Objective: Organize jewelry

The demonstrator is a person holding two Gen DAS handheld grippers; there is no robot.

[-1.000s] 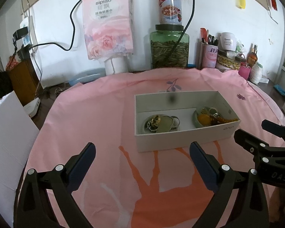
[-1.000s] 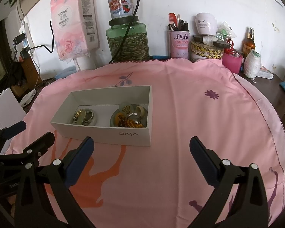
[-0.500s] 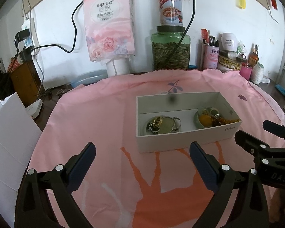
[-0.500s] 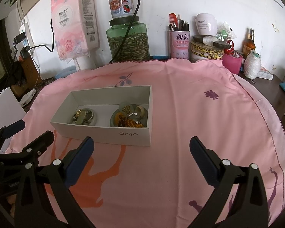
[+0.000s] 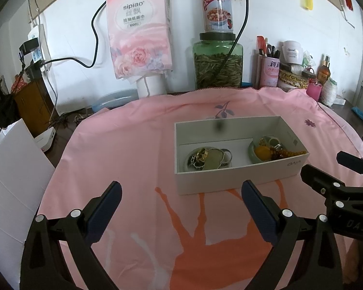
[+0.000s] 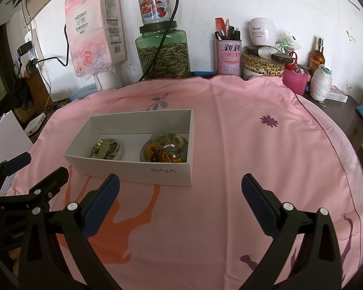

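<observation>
Against the frame of a second ago, the white box (image 5: 234, 176) sits a touch lower in the left wrist view; little else differs. Near, the left gripper (image 5: 181, 201) holds its fingers wide apart and empty over the pink cloth (image 5: 133, 149); the right gripper (image 6: 180, 193) likewise. Just beyond both fingertip pairs, mid-frame, the box holds two jewelry piles (image 6: 164, 151). Farther, upper centre, stands a green jar (image 6: 163, 50).

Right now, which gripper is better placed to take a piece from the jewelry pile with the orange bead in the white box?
Probably the right gripper. The orange-bead pile lies at the white box end just ahead of its open fingers. From the left gripper, that pile sits at the far right end.
</observation>
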